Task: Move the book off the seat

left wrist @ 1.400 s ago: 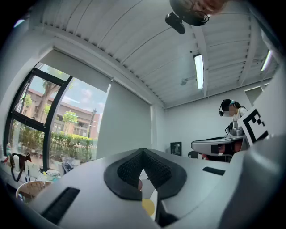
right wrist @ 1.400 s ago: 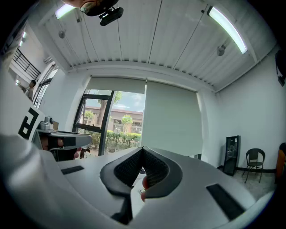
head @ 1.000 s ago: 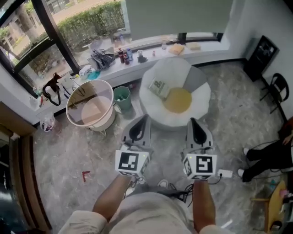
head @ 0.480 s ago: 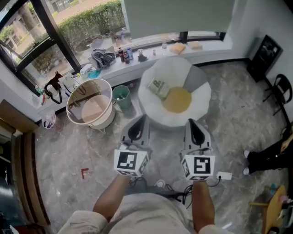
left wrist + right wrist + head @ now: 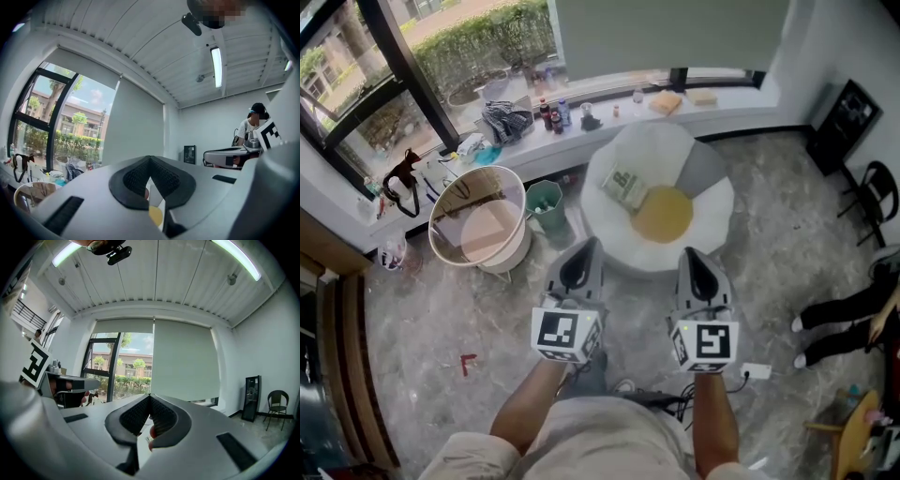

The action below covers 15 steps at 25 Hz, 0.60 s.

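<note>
In the head view a green-and-white book (image 5: 624,187) lies on the seat of a round white armchair (image 5: 703,192), beside a yellow cushion (image 5: 662,213). My left gripper (image 5: 585,246) and right gripper (image 5: 690,255) are held side by side in front of the chair, short of its near rim and pointing at it. Both are shut with nothing between the jaws. In the left gripper view (image 5: 150,159) and the right gripper view (image 5: 150,397) the dark pads meet at the tip. The book is not visible in either gripper view.
A round white tub (image 5: 480,230) holding cardboard stands left of the chair, with a green bin (image 5: 547,202) between them. Bottles and clutter line the windowsill (image 5: 581,131). At the right are a black chair (image 5: 872,187) and a person's legs (image 5: 839,319). A socket strip (image 5: 757,372) lies on the floor.
The armchair and book sit slightly lower in the head view, as the view shifted a little. Both grippers keep the same pose, shut. The person's legs at the right have moved.
</note>
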### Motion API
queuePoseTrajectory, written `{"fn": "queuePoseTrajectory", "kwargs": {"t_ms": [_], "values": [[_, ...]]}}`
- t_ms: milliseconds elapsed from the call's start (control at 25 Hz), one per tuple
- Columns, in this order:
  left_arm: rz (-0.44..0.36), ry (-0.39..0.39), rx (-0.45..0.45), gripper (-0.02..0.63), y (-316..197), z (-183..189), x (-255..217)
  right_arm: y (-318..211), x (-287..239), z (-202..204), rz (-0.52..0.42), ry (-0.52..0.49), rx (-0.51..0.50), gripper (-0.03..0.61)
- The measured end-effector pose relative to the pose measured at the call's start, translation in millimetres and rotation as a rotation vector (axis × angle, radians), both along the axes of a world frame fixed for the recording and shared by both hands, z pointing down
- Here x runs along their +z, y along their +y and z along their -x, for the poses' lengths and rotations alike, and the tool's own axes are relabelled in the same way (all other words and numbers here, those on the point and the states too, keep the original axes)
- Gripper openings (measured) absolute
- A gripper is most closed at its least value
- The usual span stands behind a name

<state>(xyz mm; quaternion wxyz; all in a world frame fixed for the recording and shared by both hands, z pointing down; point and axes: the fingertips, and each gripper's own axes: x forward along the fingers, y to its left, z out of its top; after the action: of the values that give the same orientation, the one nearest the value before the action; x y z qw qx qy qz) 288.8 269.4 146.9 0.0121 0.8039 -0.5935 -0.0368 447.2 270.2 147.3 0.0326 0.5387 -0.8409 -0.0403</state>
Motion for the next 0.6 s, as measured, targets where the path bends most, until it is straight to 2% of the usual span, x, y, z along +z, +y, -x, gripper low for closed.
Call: {"fn": "queuePoseTrajectory", "kwargs": {"t_ms": [600], "values": [[0.028,0.034,0.059,0.002,-145,98,5,-140,-8,92,0.012,0.045,0.053,-0.003]]}}
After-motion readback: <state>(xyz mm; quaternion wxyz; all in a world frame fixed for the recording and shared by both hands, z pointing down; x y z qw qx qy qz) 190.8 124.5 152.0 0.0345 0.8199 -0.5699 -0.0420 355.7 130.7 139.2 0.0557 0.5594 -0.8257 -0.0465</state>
